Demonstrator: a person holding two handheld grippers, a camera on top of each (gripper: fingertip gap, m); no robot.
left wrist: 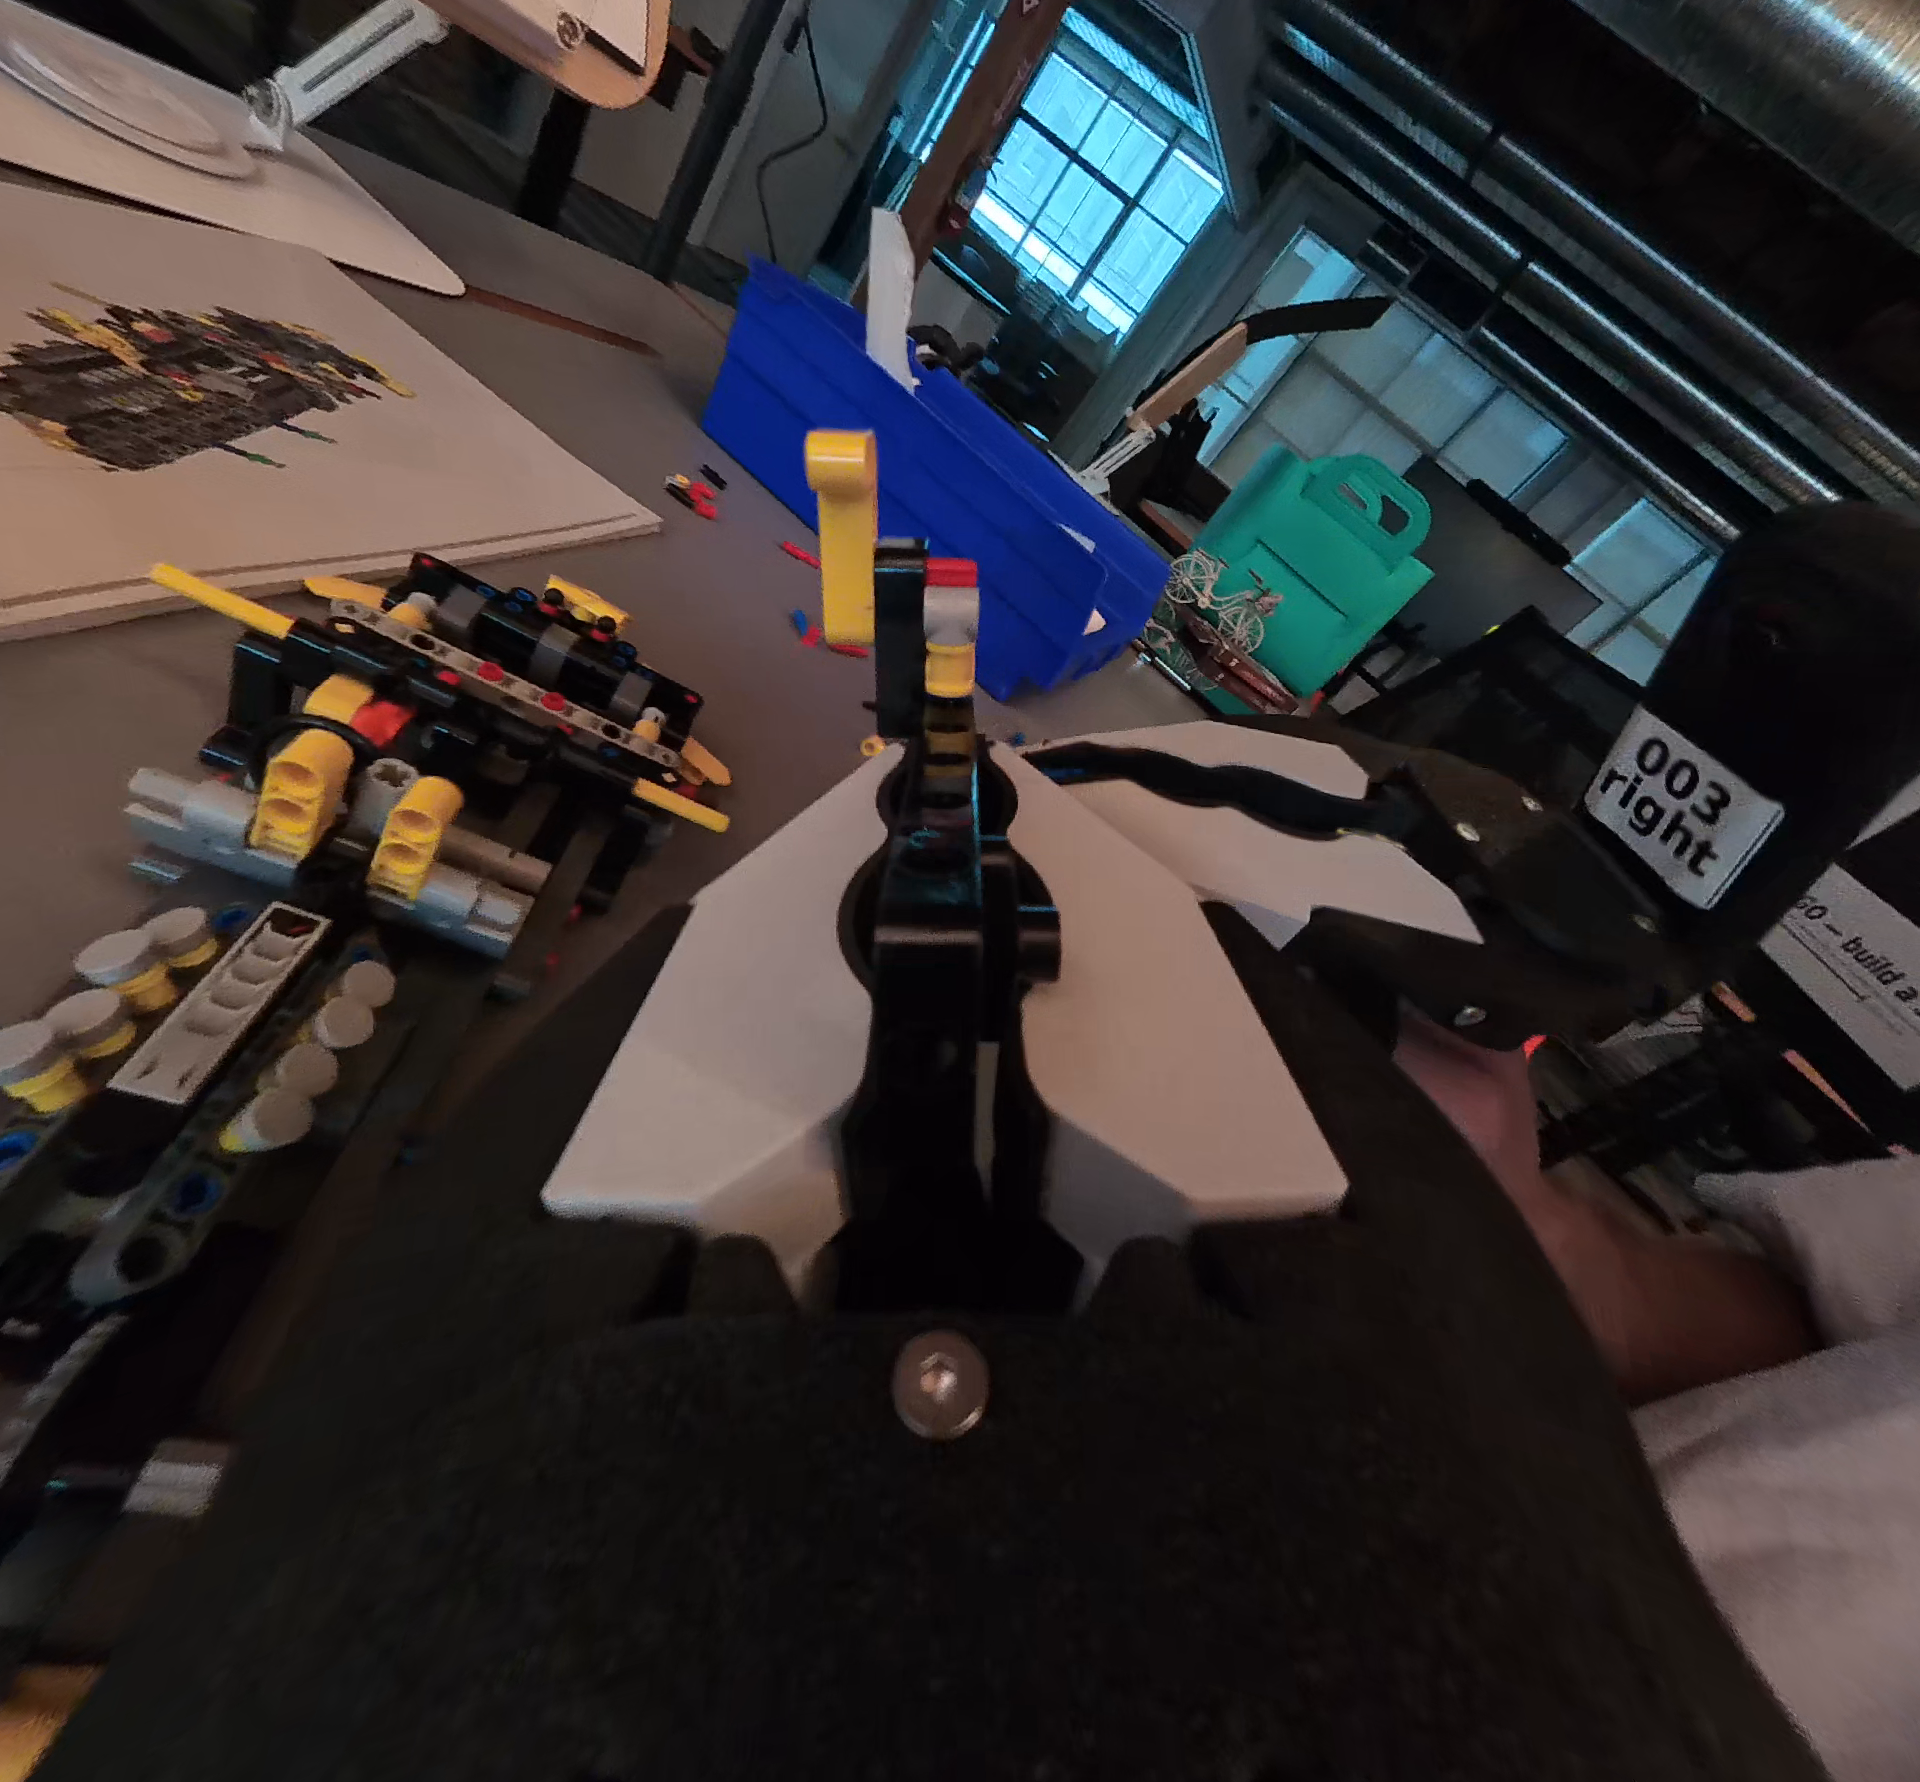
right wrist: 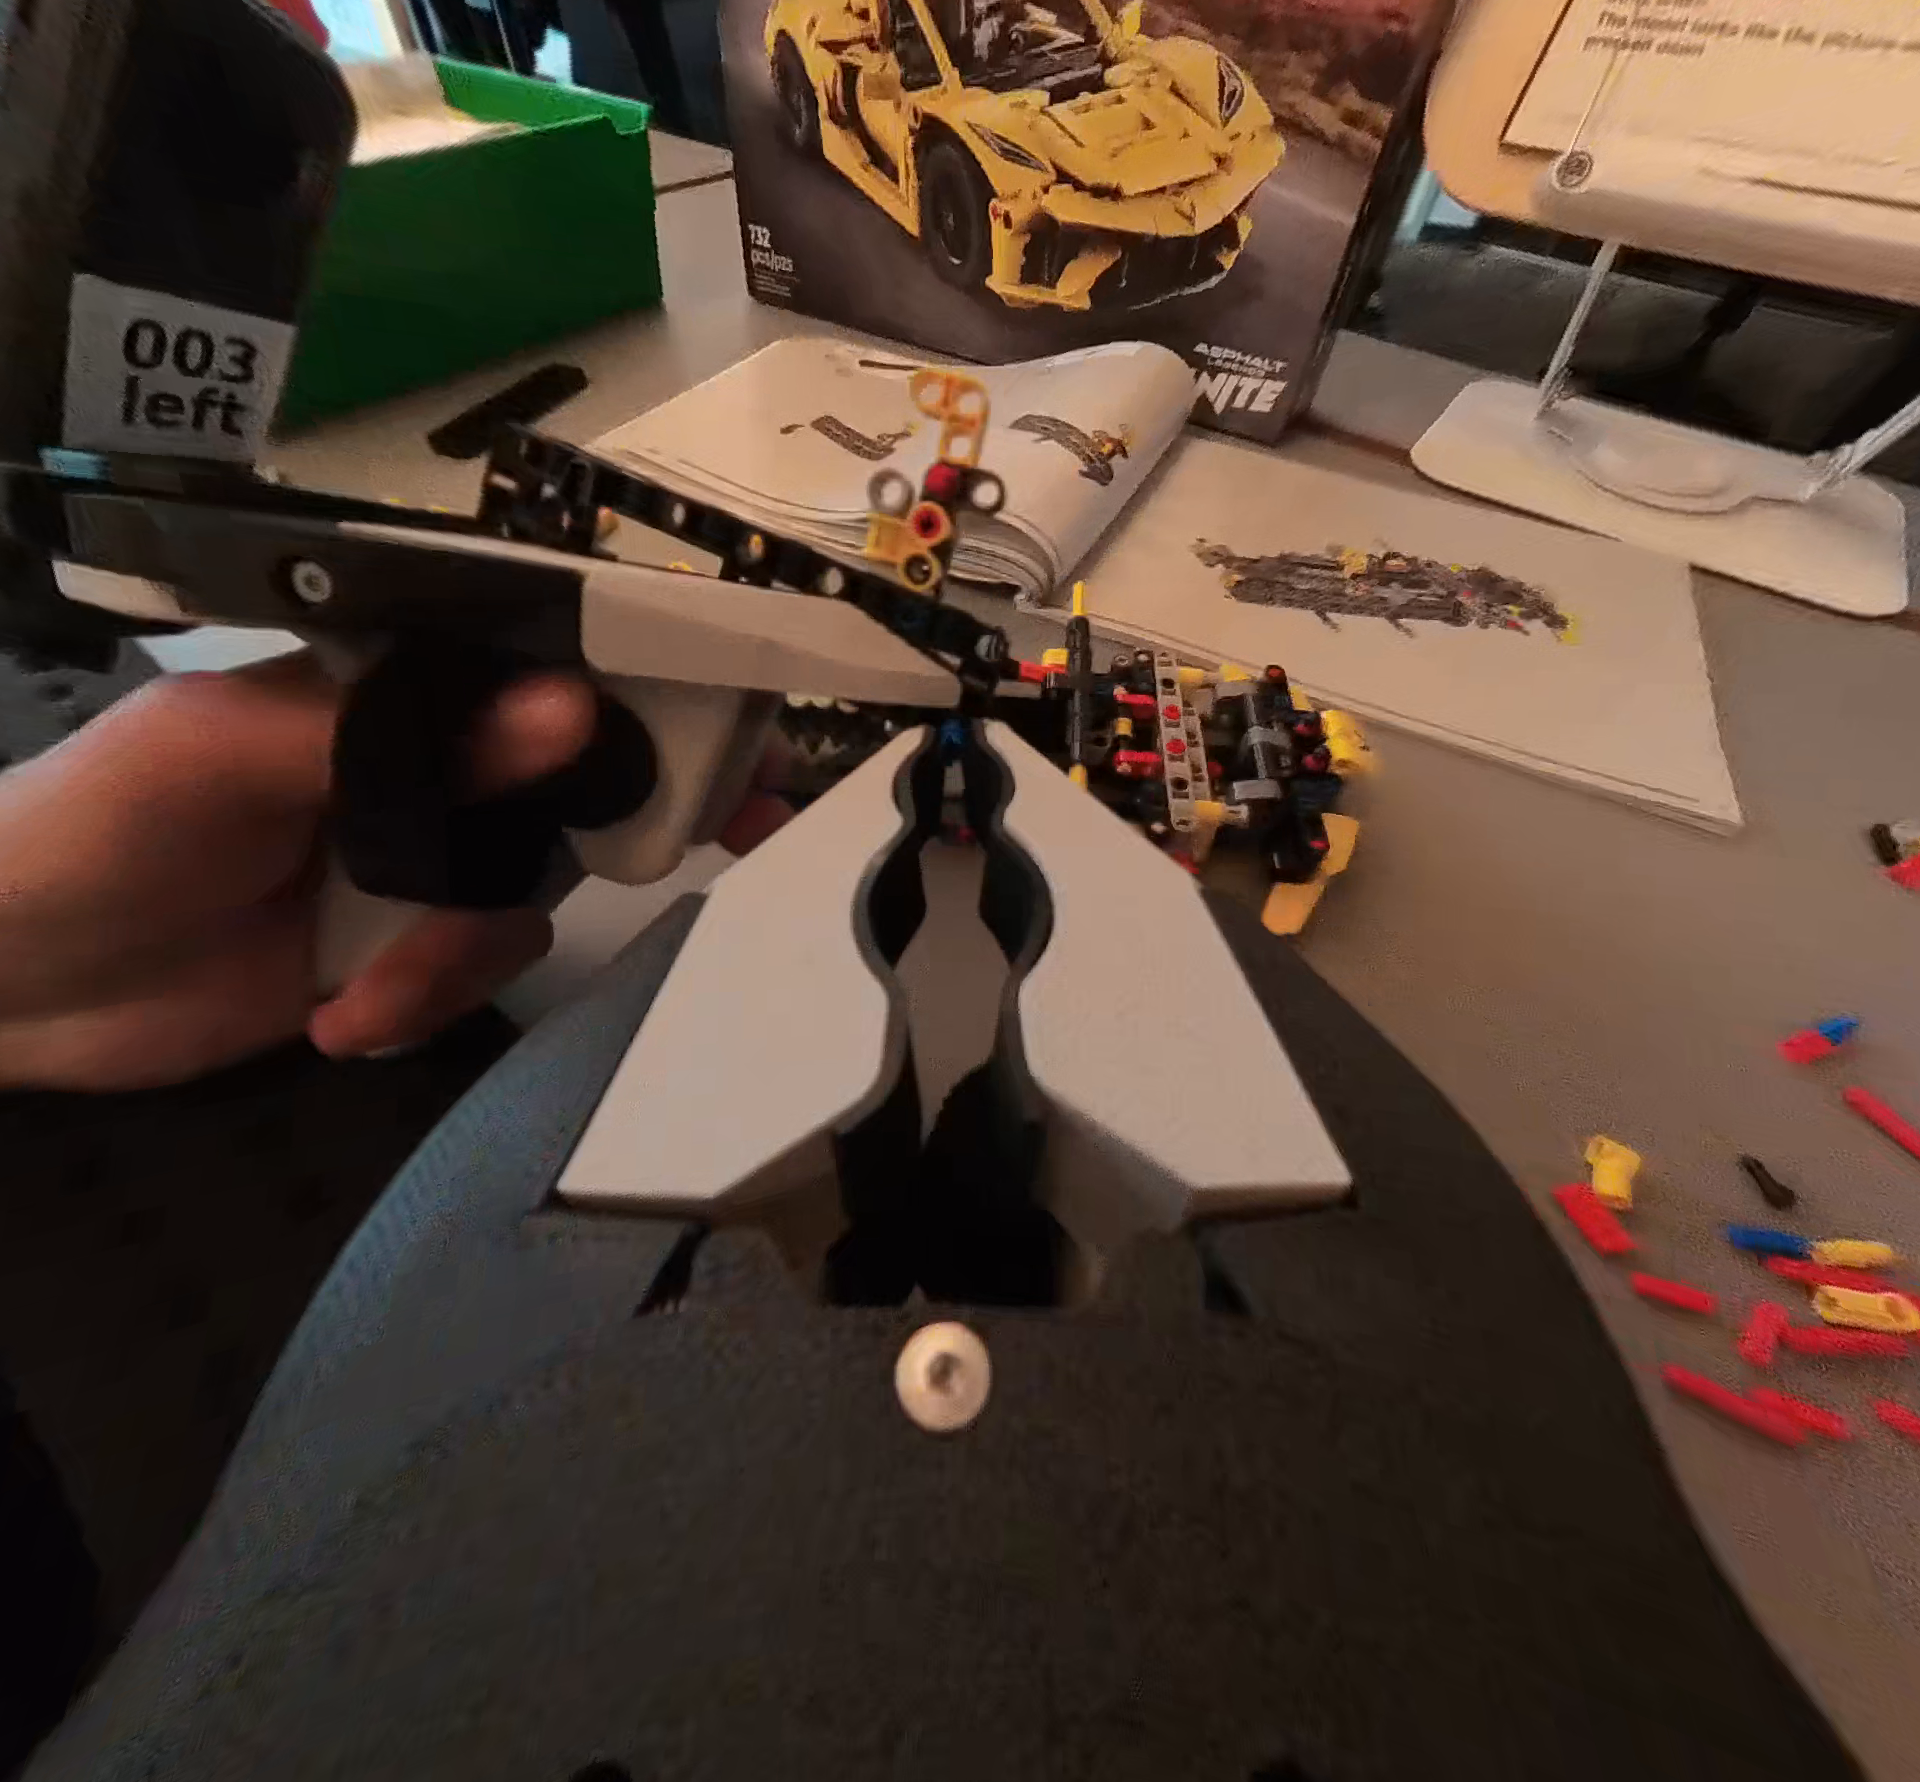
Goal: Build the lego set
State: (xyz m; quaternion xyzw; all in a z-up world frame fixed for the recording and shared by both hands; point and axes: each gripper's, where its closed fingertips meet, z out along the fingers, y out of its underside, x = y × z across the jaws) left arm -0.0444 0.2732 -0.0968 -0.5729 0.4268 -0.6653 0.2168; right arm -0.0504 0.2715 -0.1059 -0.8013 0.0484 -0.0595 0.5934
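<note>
Mid-assembly: left gripper [left wrist: 940,776] fingers clamp the black beam sub-assembly [right wrist: 727,537] — right gripper [right wrist: 951,766], fingers pinched on a small blue-black pin [right wrist: 951,745], meets its end; next, seemingly, careful pin-to-hole alignment.

L gripper [left wrist: 940,776] clamped on black beam [left wrist: 925,901], held up off table [left wrist: 790,766]. Beam tip carries yellow liftarm [left wrist: 844,537], plus red, grey & yellow bits. R gripper [left wrist: 1195,797] comes in from right, tips just beside beam; open or not, can't tell. Chassis [left wrist: 436,704] lies on table at left, manual [left wrist: 260,444] behind it. Blue bin [left wrist: 935,475] farther back, green box [left wrist: 1320,569] to its right. Loose pins [left wrist: 800,553] near bin.
</note>
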